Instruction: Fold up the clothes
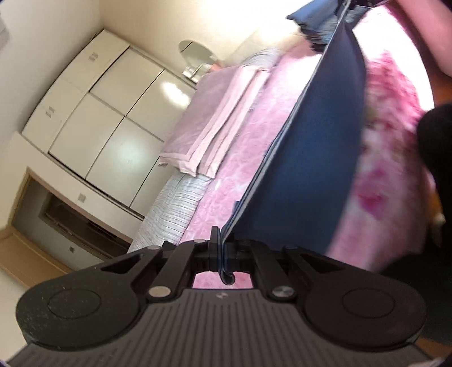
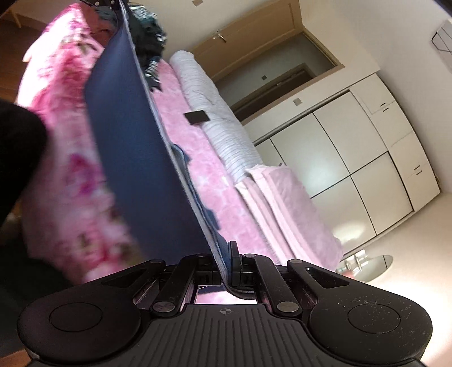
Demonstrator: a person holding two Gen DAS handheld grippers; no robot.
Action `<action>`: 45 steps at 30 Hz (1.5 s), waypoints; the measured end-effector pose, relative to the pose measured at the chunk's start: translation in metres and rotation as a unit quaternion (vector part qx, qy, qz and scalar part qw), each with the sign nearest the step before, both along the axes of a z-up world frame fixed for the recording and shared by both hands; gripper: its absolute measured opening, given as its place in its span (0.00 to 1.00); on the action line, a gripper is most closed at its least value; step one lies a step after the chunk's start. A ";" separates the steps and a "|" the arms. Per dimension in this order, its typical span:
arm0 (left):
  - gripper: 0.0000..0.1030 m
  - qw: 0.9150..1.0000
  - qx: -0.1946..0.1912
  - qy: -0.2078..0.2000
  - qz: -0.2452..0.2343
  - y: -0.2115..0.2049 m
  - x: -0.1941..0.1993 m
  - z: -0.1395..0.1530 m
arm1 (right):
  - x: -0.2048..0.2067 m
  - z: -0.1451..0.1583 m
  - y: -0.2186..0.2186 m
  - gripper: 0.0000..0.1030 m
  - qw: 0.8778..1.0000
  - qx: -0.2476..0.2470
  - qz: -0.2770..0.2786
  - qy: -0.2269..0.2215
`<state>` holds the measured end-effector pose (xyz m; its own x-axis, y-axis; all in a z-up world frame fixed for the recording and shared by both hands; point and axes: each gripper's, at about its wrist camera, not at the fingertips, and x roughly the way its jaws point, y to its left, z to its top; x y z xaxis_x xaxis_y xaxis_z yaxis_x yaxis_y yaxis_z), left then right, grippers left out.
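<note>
A dark blue garment (image 1: 308, 158) hangs stretched in the air above a pink bedspread (image 1: 248, 146). My left gripper (image 1: 220, 248) is shut on one end of its upper edge. My right gripper (image 2: 227, 264) is shut on the other end of the same blue garment (image 2: 135, 158), whose edge runs taut from one gripper to the other. The cloth hangs down from that edge toward the bed (image 2: 197, 158). The right gripper shows at the top of the left wrist view (image 1: 350, 4), and the left gripper at the top of the right wrist view (image 2: 113, 3).
A folded lilac blanket (image 1: 209, 121) lies on the bed, beside a grey striped duvet (image 1: 172, 211). A pile of dark clothes (image 2: 149, 42) lies further along the bed. A small black rectangle (image 2: 197, 117) lies on the bedspread. White wardrobe doors (image 1: 113, 118) stand behind the bed.
</note>
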<state>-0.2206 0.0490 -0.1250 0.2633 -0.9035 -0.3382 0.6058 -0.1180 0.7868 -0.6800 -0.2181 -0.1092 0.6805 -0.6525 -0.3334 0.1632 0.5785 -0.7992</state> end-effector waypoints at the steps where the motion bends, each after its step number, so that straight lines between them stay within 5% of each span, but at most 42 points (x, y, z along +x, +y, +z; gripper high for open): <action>1: 0.02 1.000 -0.001 0.008 0.003 -0.022 0.010 0.006 | 0.015 0.007 -0.017 0.00 1.000 0.005 0.000 -0.001; 6: 0.02 0.998 0.031 0.043 0.023 -0.135 0.066 -0.005 | 0.094 0.009 -0.109 0.00 0.999 0.048 -0.005 0.022; 15: 0.03 0.979 0.142 0.132 0.062 -0.280 0.145 -0.105 | 0.202 -0.083 -0.251 0.00 0.976 0.196 -0.019 0.098; 23: 0.03 0.979 0.142 0.133 0.055 -0.333 0.181 -0.122 | 0.224 -0.093 -0.311 0.00 0.968 0.238 -0.021 0.081; 27: 0.03 0.971 0.167 0.156 0.073 -0.376 0.200 -0.149 | 0.249 -0.111 -0.345 0.00 0.959 0.269 -0.033 0.087; 30: 0.06 0.963 0.184 0.179 0.085 -0.389 0.209 -0.168 | 0.251 -0.120 -0.360 0.00 0.949 0.304 -0.044 0.075; 34: 0.12 0.958 0.157 0.218 0.102 -0.383 0.217 -0.169 | 0.247 -0.121 -0.377 0.01 0.933 0.353 -0.058 0.033; 39: 0.13 0.941 0.147 0.281 0.115 -0.382 0.239 -0.159 | 0.228 -0.114 -0.394 0.10 0.896 0.430 -0.100 -0.045; 43: 0.12 0.943 0.128 0.273 0.143 -0.392 0.254 -0.152 | 0.233 -0.105 -0.407 0.12 0.889 0.435 -0.121 -0.068; 45: 0.13 0.936 0.134 0.289 0.152 -0.400 0.264 -0.153 | 0.238 -0.101 -0.420 0.21 0.883 0.436 -0.148 -0.090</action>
